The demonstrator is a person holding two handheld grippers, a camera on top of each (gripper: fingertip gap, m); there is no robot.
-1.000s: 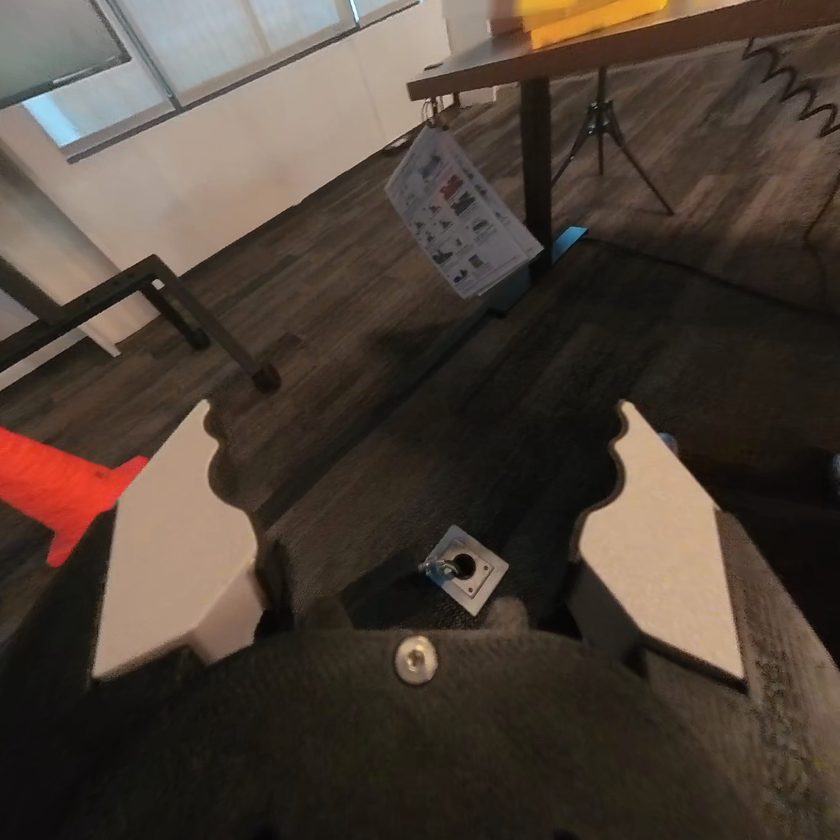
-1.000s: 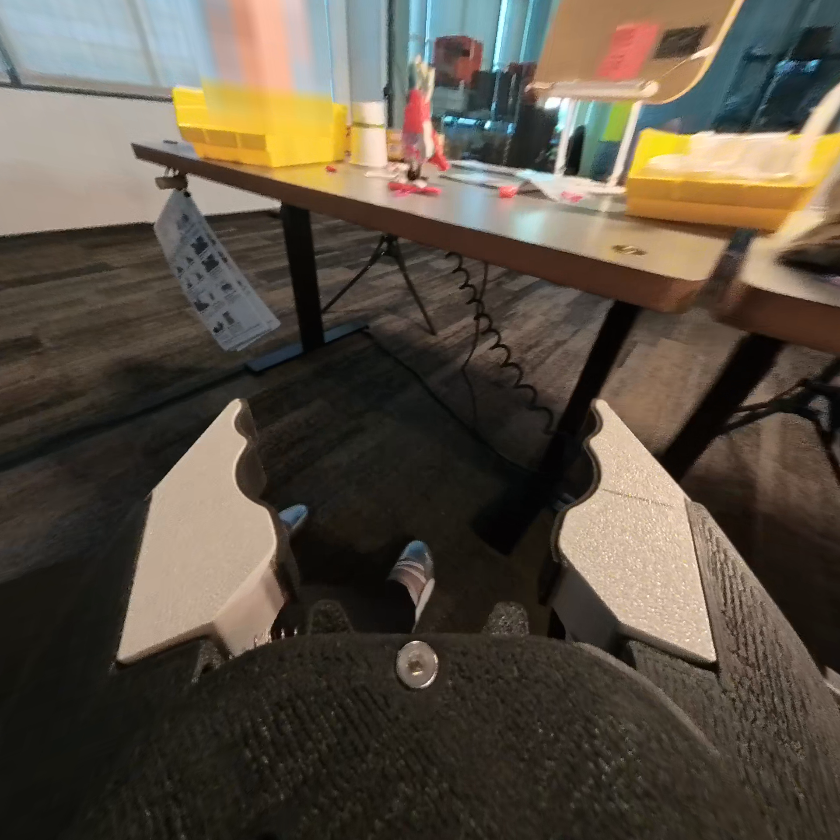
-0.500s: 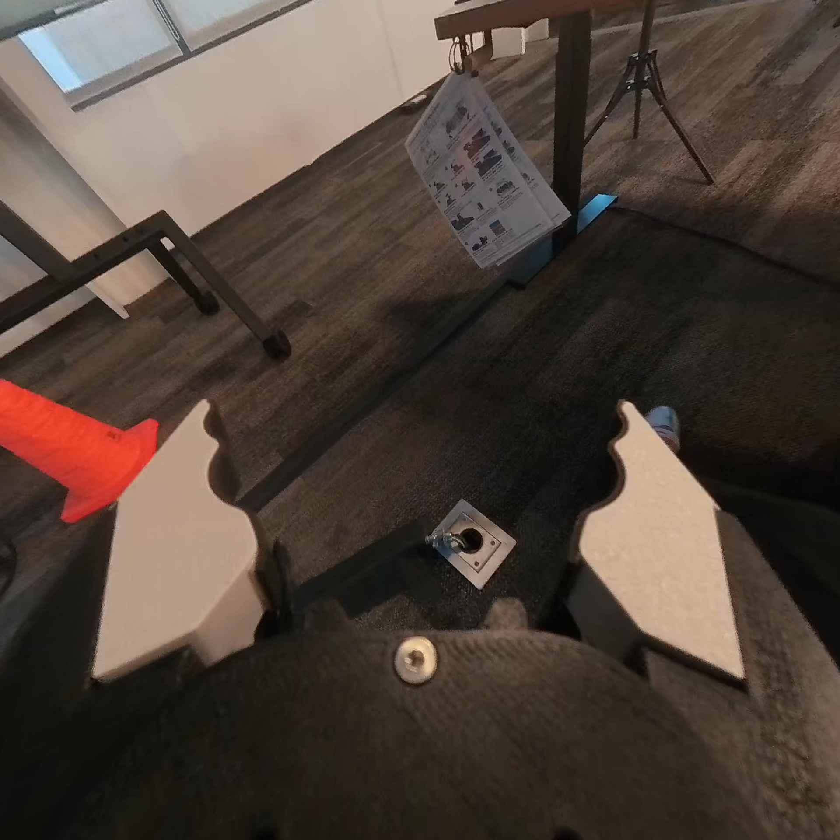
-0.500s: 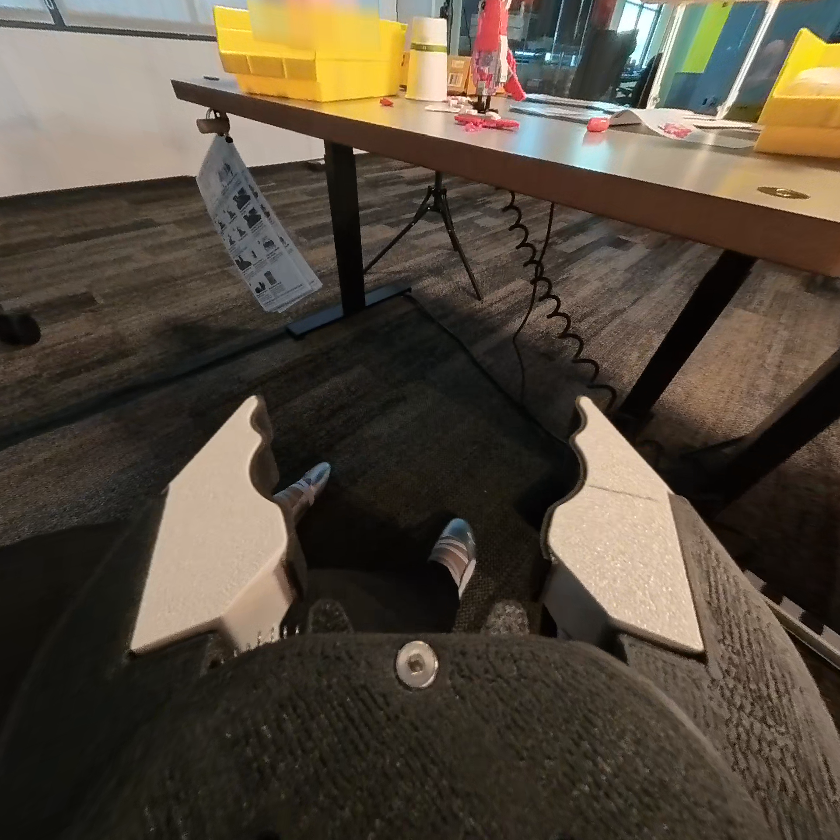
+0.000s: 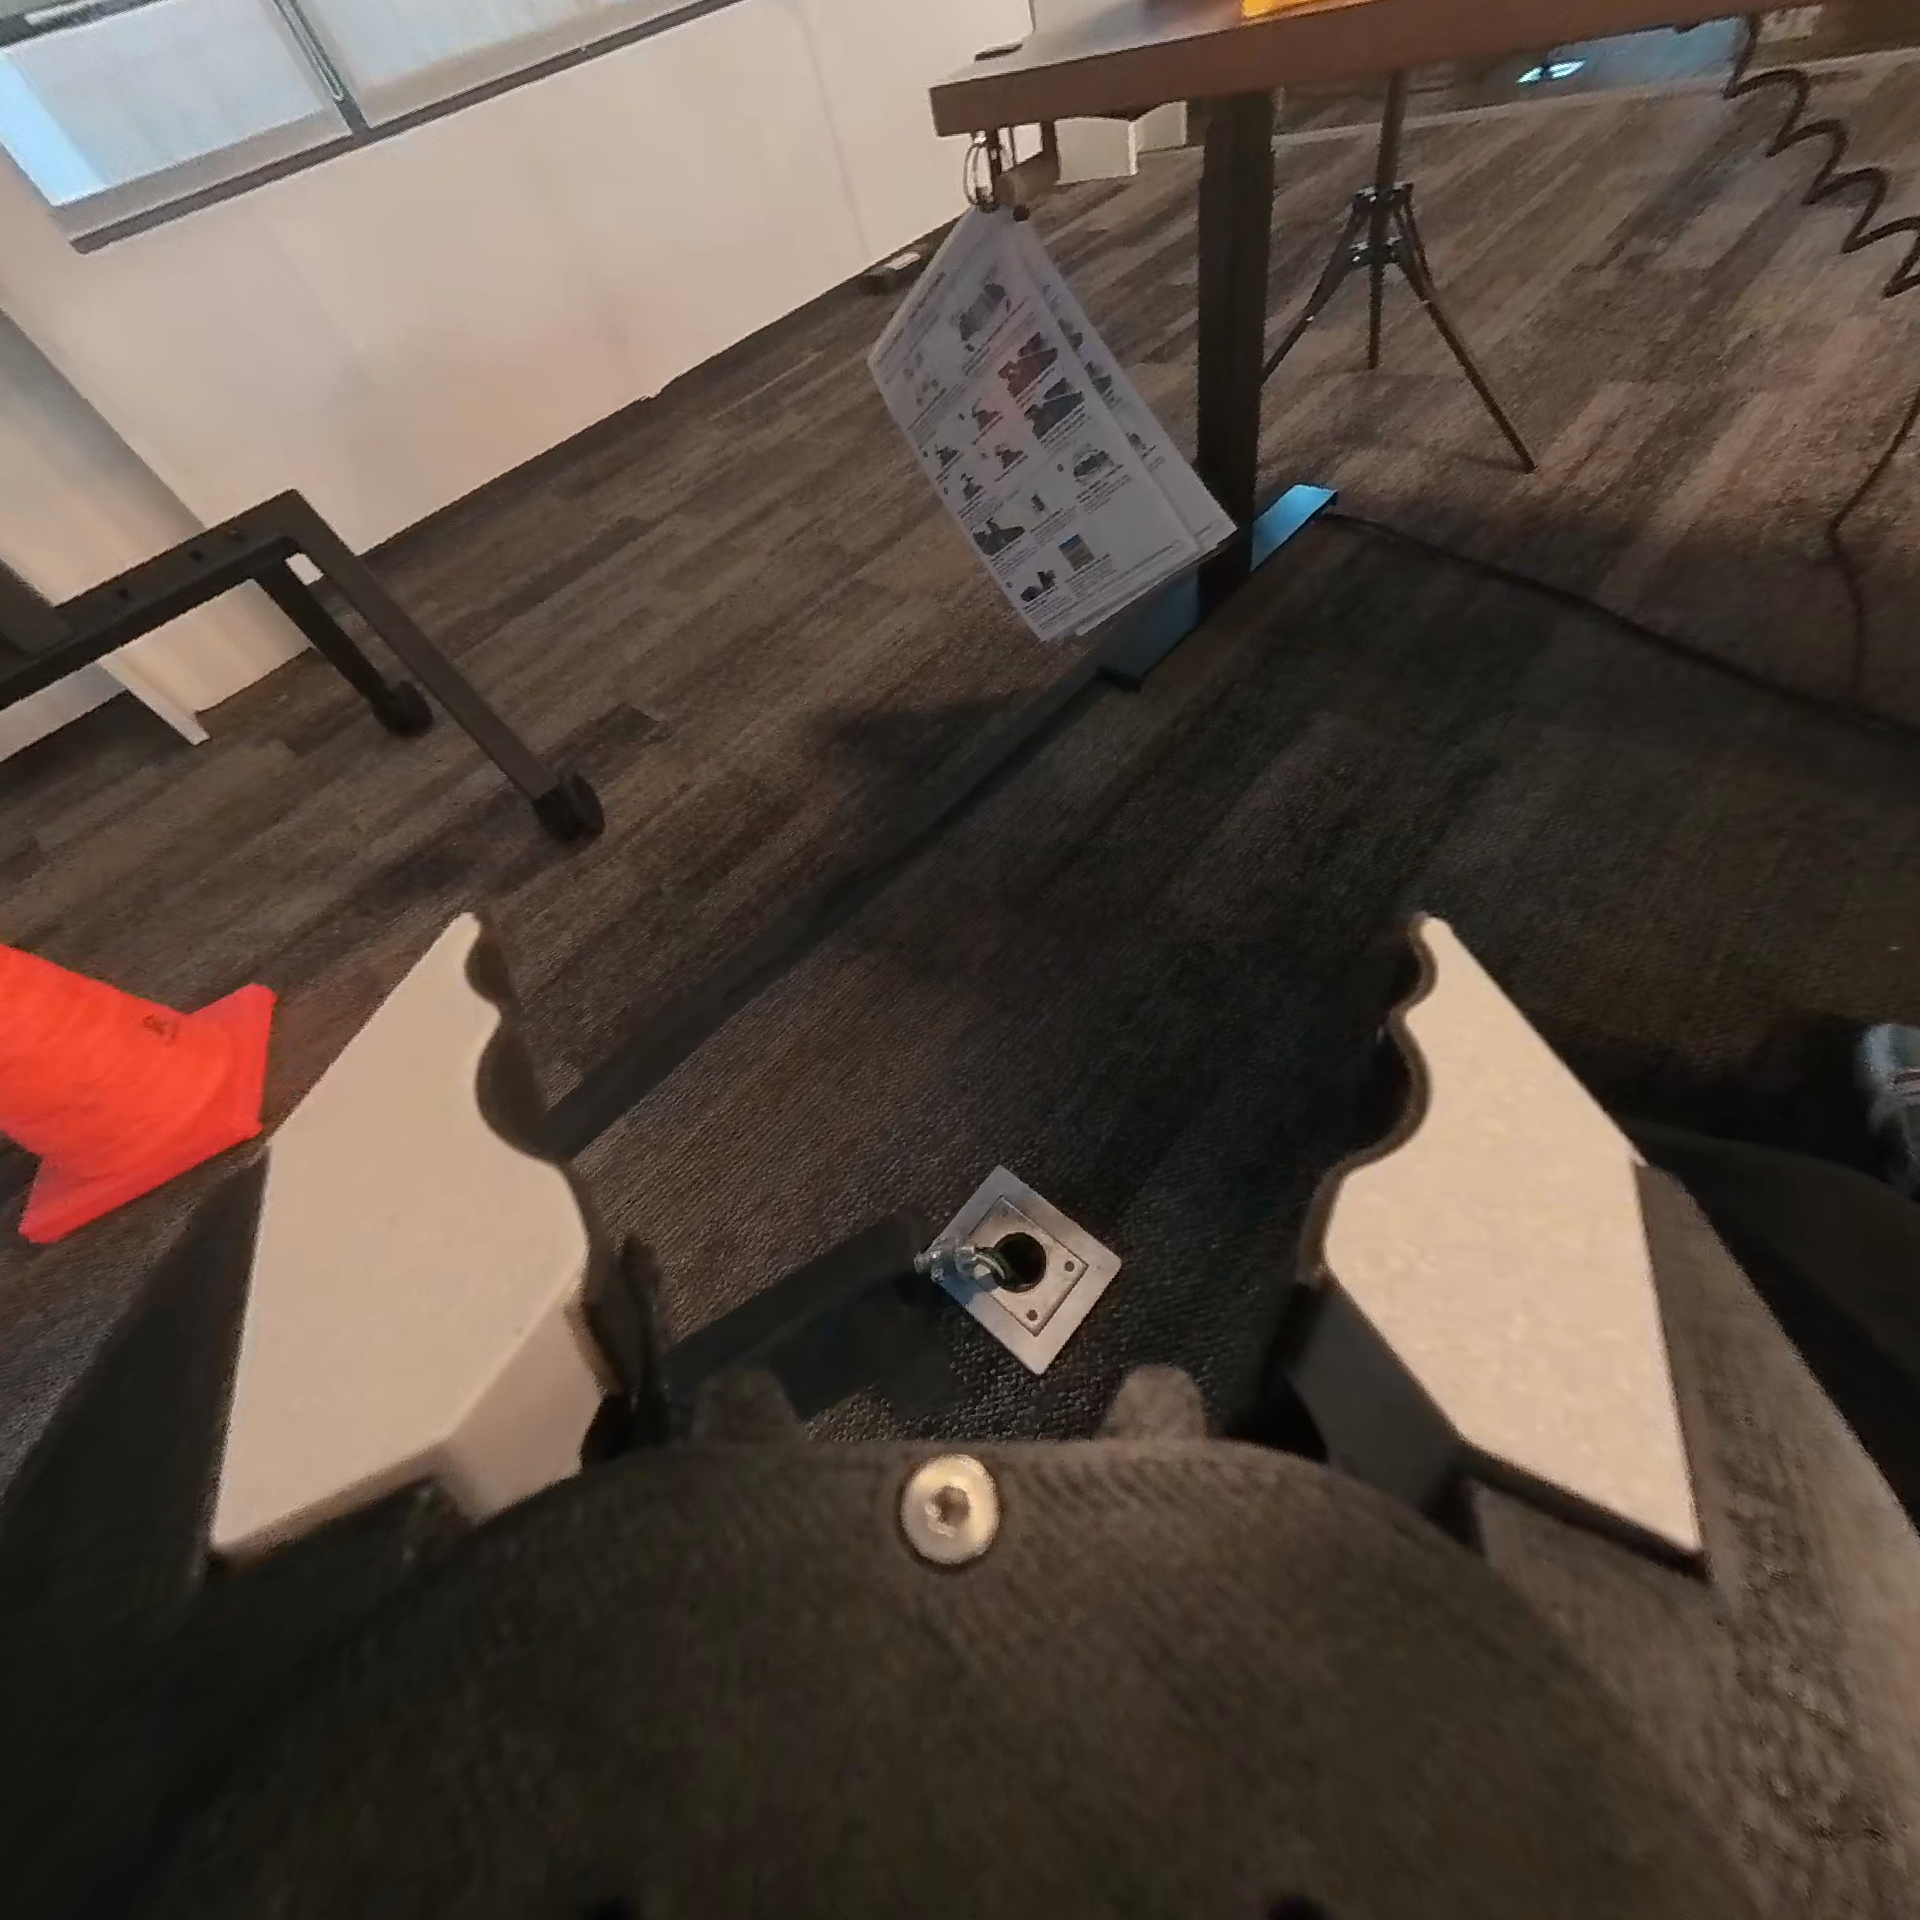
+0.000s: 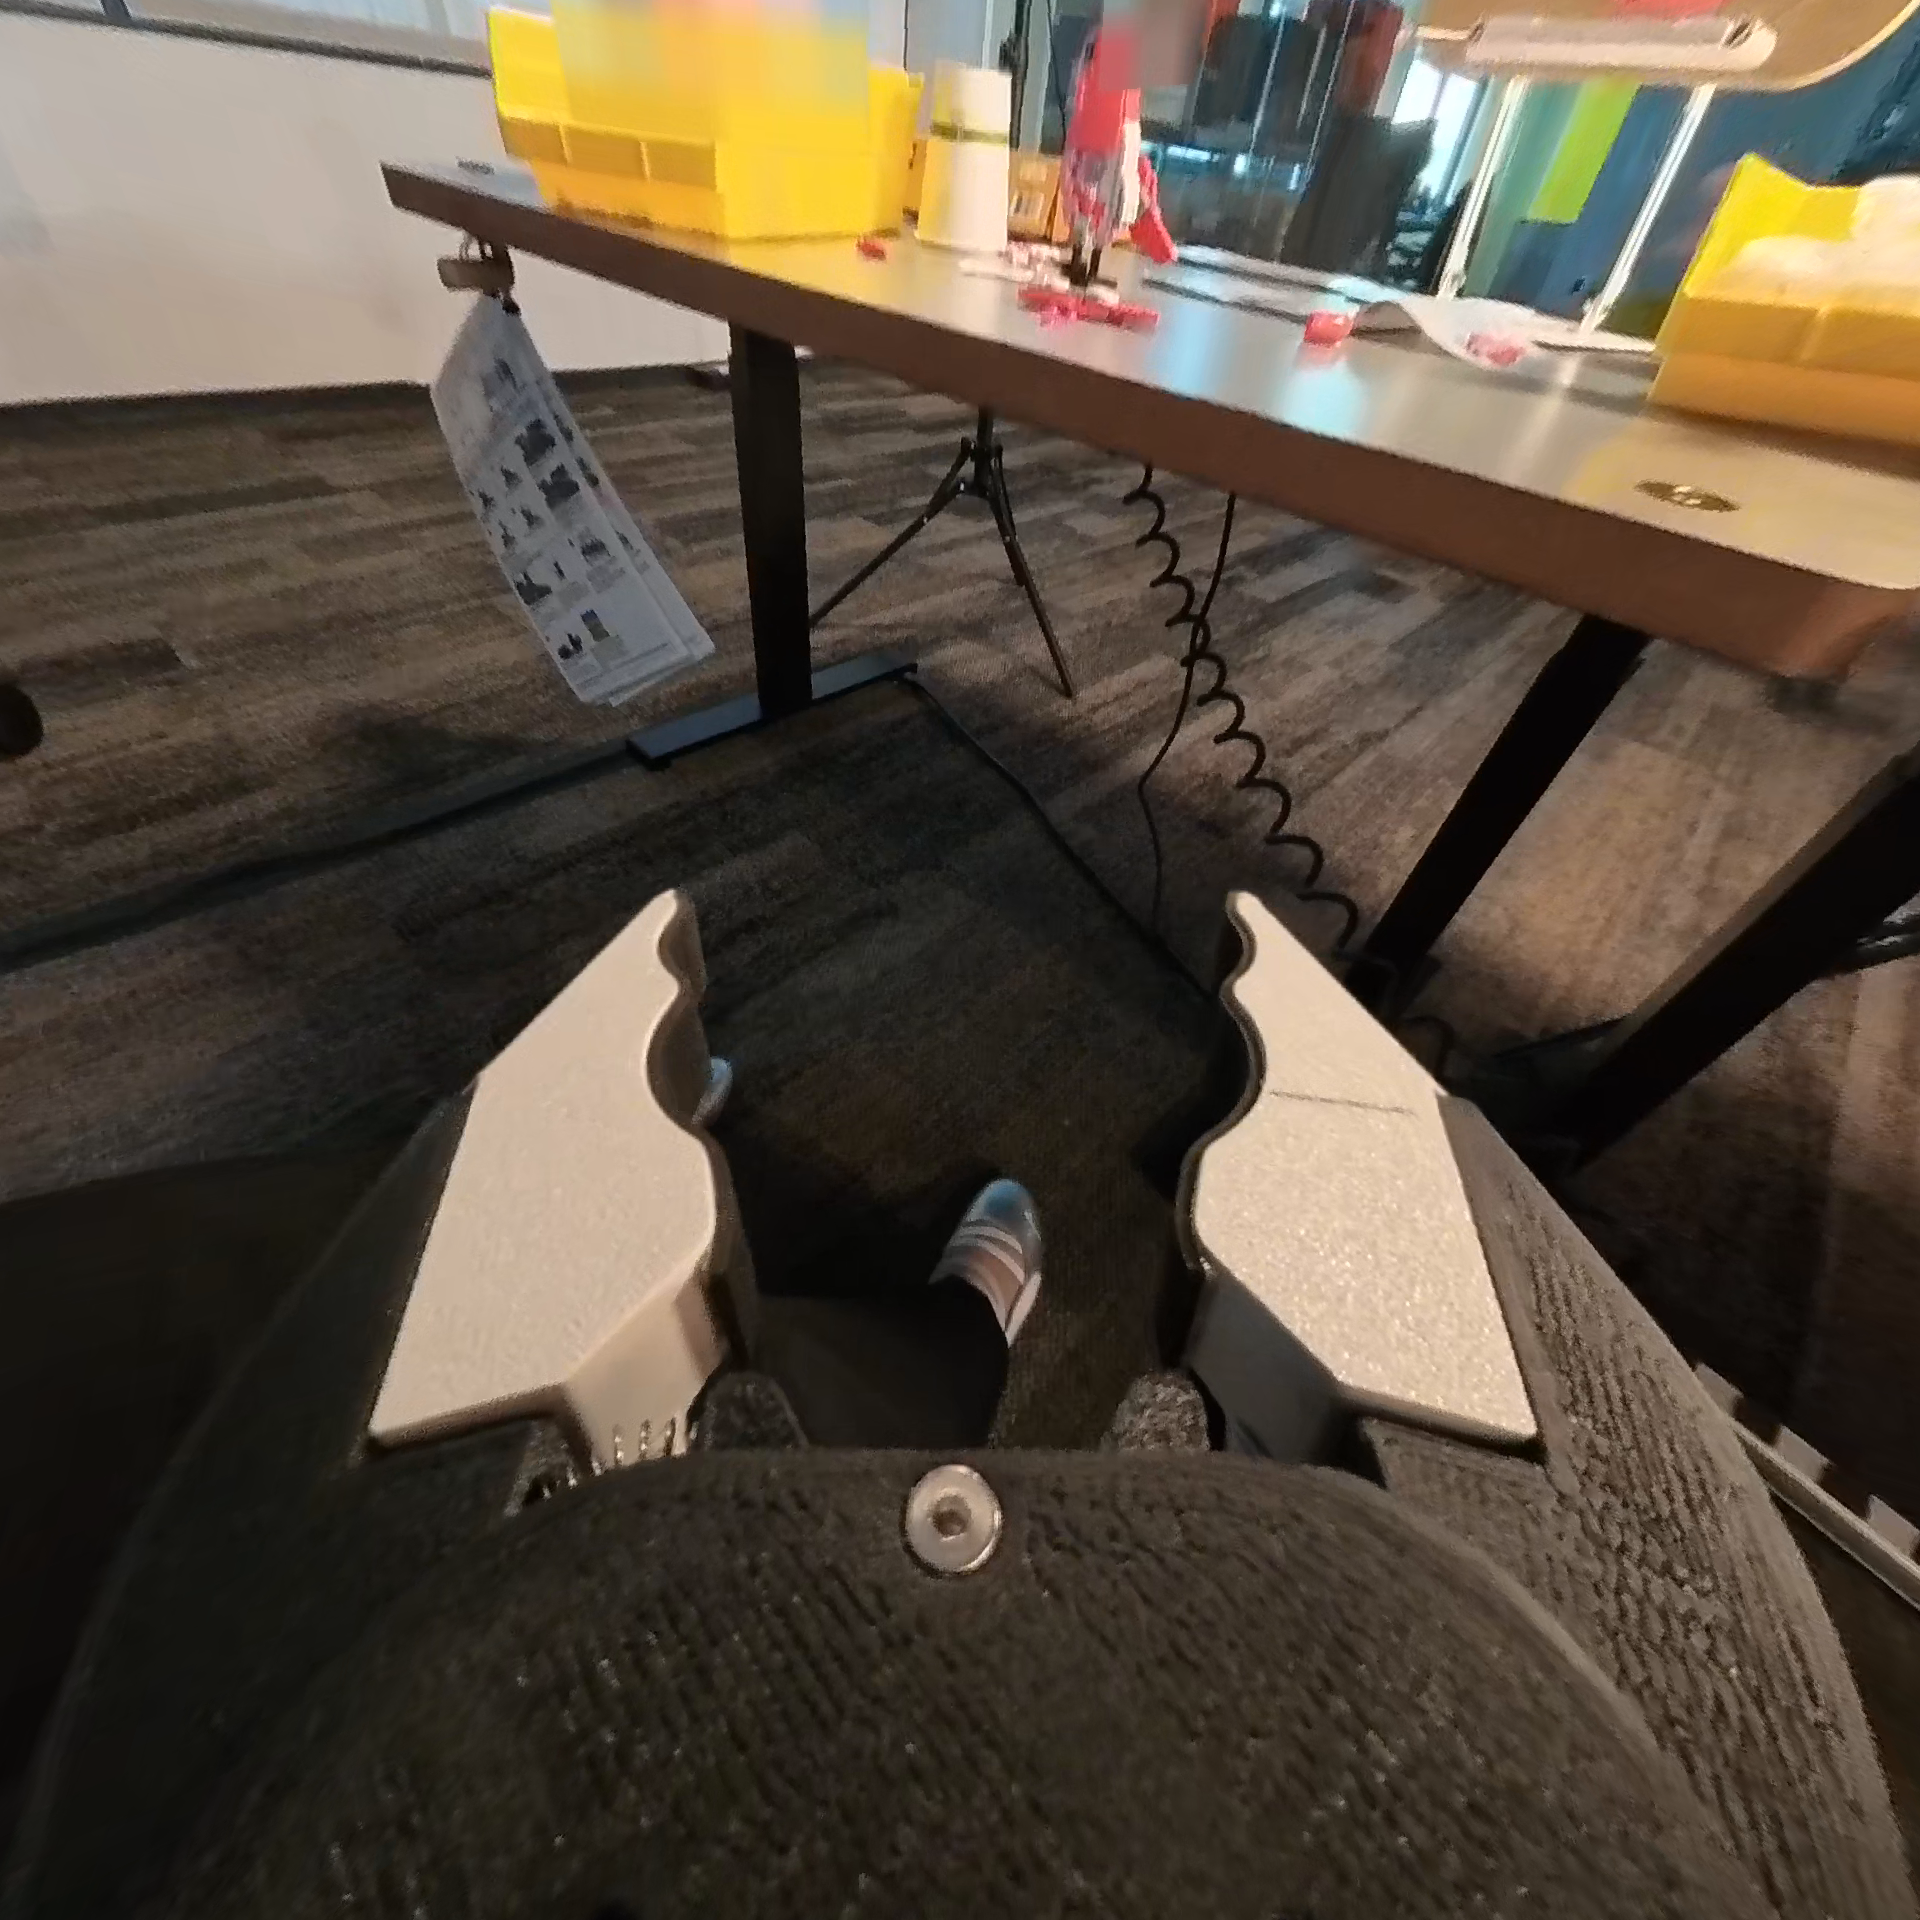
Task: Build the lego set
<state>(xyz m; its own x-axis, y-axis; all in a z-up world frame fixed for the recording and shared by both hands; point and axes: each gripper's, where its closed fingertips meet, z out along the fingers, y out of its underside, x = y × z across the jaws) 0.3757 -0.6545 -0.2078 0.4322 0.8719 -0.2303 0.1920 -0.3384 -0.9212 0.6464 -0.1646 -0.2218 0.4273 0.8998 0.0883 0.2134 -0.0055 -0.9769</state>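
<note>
Right tongs [image 6: 956,914] have narrowed since the earlier frame yet stay open, empty above carpet and a shoe [image 6: 992,1247] at lower centre. Left tongs [image 5: 951,925] gape wide, empty, over a metal floor plate [image 5: 1023,1278]. Nothing is gripped; worktop [image 6: 1247,416] at upper right.

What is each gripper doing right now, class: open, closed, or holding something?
Left gripper: open wide, holding nothing, above dark grey carpet.
Right gripper: open, less wide, holding nothing, above the same carpet.
</note>
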